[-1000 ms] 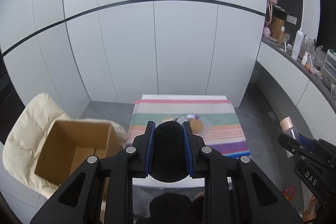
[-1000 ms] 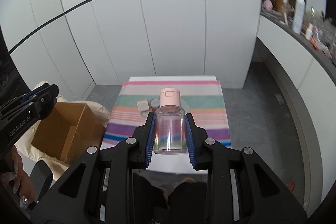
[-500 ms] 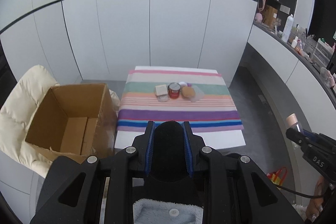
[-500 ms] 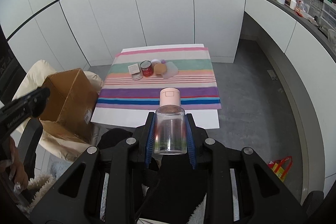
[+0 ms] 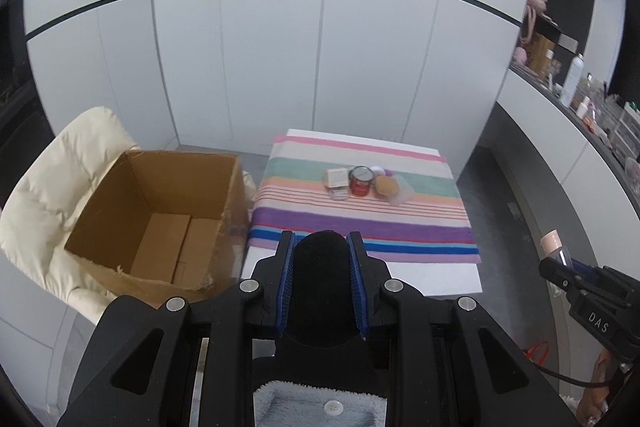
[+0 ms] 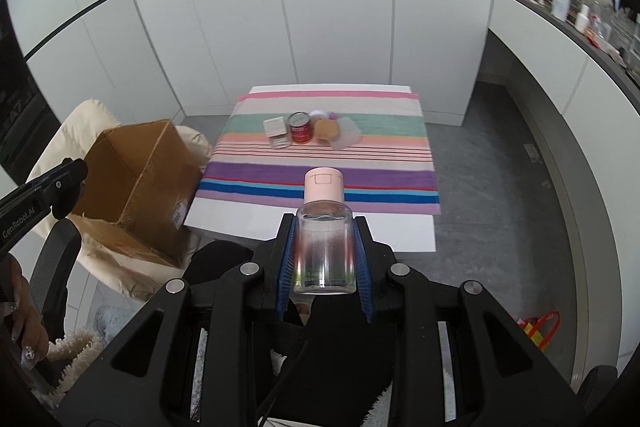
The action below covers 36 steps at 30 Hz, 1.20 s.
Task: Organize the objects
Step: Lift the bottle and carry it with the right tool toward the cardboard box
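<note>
At lower left of the left wrist view, open cardboard box point(image 5: 160, 223) on a cream padded chair point(image 5: 52, 183), only its folded bottom flaps visible inside. Left gripper point(image 5: 320, 283) clenched on a black rounded object point(image 5: 320, 279); right gripper point(image 6: 324, 251) clenched on a clear bottle point(image 6: 324, 251) with pink cap, both short of the striped cloth point(image 6: 320, 183) bearing a red tin point(image 6: 301, 133) and small items. Box interior visible in left view only; outer wall and label alone in right.

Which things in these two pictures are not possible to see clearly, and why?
- Black object, left wrist view: the left tool covers its sides; what it is stays unclear.
- Can label, both views: too small to read.
- Cardboard box inside, right wrist view: hidden by its own wall.
- Shelf items, left wrist view: too small and crowded.
</note>
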Tool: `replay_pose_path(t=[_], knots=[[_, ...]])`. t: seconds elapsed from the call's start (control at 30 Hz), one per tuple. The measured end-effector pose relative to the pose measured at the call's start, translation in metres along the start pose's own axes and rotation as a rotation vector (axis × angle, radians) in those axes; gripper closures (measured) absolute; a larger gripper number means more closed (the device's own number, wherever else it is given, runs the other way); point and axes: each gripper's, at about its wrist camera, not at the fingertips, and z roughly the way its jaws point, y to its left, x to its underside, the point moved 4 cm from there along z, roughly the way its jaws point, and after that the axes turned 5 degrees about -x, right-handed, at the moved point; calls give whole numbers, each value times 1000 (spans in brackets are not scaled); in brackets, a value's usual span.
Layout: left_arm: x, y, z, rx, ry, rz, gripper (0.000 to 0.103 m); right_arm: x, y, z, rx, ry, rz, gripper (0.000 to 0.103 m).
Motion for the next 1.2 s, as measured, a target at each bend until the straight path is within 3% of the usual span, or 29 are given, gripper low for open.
replay_pose_path(t=[0.43,1.0,1.2], knots=[[13,67,-3,-112,10,-112,77,-12,83,34,-156,51,-154,75],[53,187,-27,-352,28,-329,77,-9,223,71,-370,95,-437,75],[54,203,-12,-375,53,-356,77,-9,253,83,-399,110,-488,75]])
